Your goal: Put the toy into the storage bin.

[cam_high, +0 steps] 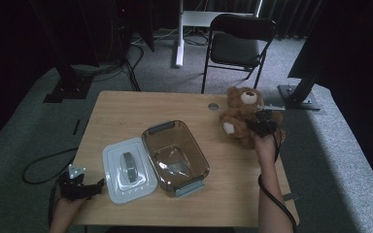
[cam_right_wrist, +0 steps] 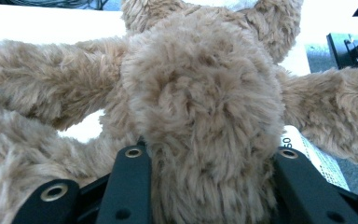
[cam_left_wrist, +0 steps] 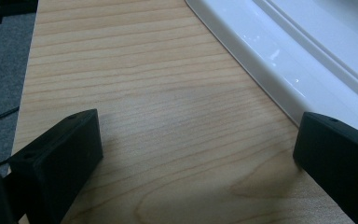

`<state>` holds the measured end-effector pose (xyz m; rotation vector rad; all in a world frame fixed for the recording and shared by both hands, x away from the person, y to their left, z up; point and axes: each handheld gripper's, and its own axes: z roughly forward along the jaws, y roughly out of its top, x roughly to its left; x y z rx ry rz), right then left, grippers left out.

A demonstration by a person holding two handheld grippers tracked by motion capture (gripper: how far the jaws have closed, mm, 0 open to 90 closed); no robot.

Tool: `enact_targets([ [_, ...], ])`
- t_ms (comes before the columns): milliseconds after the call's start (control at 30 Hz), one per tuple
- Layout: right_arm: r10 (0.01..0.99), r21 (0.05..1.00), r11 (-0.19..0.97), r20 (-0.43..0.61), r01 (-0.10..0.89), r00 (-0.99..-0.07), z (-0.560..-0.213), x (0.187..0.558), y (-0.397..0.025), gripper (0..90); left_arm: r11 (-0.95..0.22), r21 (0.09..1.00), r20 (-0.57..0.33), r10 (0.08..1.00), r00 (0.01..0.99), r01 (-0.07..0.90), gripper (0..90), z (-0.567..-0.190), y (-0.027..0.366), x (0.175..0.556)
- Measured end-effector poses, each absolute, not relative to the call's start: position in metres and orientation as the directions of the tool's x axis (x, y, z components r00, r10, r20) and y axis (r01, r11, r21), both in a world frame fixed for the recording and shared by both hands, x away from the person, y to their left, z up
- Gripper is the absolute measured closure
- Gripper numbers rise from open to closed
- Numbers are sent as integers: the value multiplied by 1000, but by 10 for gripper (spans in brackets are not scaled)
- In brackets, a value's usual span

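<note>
The high view looks forward and down over the whole table (cam_high: 126, 111). The left gripper view skims its near left corner; the right gripper view presses against the teddy bear (cam_right_wrist: 200, 102) near the far right edge.

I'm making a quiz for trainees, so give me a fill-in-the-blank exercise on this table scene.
1. The right gripper has its jaws around the ____.
2. The white lid lies on the table to the ____ of the clear box.
3. The left gripper has its jaws ____, with bare wood between them.
4. Beyond the table stands a black ____.

Missing words: bear; left; open; chair
</note>
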<state>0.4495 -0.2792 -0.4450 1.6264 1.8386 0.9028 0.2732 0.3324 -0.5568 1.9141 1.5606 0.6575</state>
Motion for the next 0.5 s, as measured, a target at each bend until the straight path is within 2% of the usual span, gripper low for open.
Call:
enact_targets([
  [500,983,815,66,47,576,-178,-414,420,-275,645,-150,702,16,981,195,696,19,-557,332,273],
])
